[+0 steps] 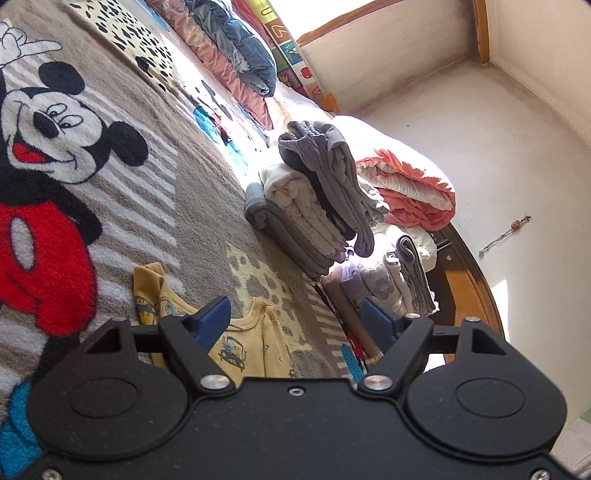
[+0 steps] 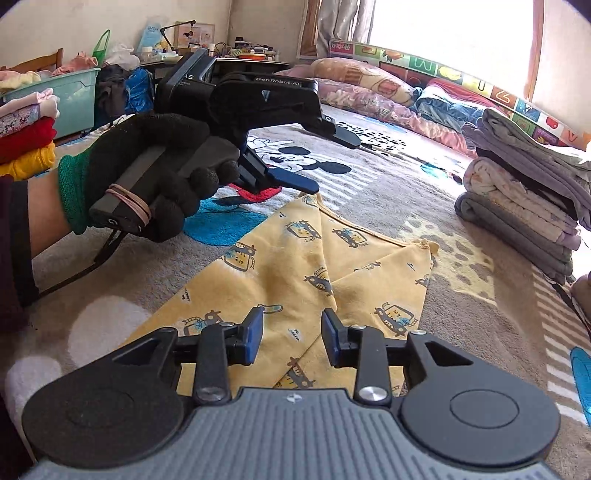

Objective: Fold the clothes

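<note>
Sunlit window (image 2: pixel 447 35), perhaps curtained

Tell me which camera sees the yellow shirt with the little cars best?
The right wrist view. There the yellow cotton shirt with the car print lies spread across the fuzzy cartoon-mouse blanket, almost all of it showing. The left wrist view catches only the shirt's neckline end, partly hidden behind the left gripper.

My left gripper (image 2: pixel 334 162) is matte black with "GenRobot.AI" in white, blue pads (image 1: pixel 216 317), silver screws and a tan rubber band round its grip. The glove (image 2: pixel 155 162) is black knit with a green cuff. My right gripper (image 2: pixel 292 338) has a ribbed grey deck.
</note>
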Available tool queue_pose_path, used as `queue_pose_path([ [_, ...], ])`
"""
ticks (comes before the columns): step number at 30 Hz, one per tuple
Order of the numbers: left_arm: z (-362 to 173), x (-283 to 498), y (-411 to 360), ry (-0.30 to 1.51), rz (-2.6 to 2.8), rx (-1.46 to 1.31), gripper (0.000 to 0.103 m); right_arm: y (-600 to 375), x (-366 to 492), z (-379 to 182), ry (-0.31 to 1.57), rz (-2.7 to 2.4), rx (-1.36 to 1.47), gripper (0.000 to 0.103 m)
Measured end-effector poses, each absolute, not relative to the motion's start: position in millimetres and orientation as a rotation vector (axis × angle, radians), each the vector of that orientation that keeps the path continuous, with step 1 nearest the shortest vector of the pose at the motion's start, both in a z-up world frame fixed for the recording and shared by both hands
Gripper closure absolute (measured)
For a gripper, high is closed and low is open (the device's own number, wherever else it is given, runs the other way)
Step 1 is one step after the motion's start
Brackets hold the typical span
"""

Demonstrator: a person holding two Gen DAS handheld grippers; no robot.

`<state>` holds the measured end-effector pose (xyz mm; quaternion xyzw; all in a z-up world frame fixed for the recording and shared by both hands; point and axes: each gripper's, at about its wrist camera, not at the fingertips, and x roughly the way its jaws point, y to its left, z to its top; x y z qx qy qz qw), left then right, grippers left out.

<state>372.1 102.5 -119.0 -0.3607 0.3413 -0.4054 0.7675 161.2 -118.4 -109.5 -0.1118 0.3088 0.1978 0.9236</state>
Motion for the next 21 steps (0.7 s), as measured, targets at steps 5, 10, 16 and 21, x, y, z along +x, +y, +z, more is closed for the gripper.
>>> queue_pose_path([
  [5, -110.7, 343.1, 98.0, 0.762, -0.942, -0.711, 0.025, -141.2, 142.7, -110.1, 0.647, 0.412, -0.16, 0.067],
  [10, -112.7, 289.0, 89.1, 0.814, -0.938, -0.559, 0.025, -171.0, 115.0, -110.8, 0.629, 0.424, -0.073, 0.067],
  [16, -99.0, 200.4, 66.6, 0.729, -0.835, -0.225, 0.03, -182.6, 80.3, -113.7, 0.586, 0.447, -0.035, 0.068],
  [21, -109.7, 133.7, 38.2, 0.65, -0.7, 0.122, 0.058, -169.2, 55.9, -118.3, 0.503, 0.473, -0.123, 0.07],
])
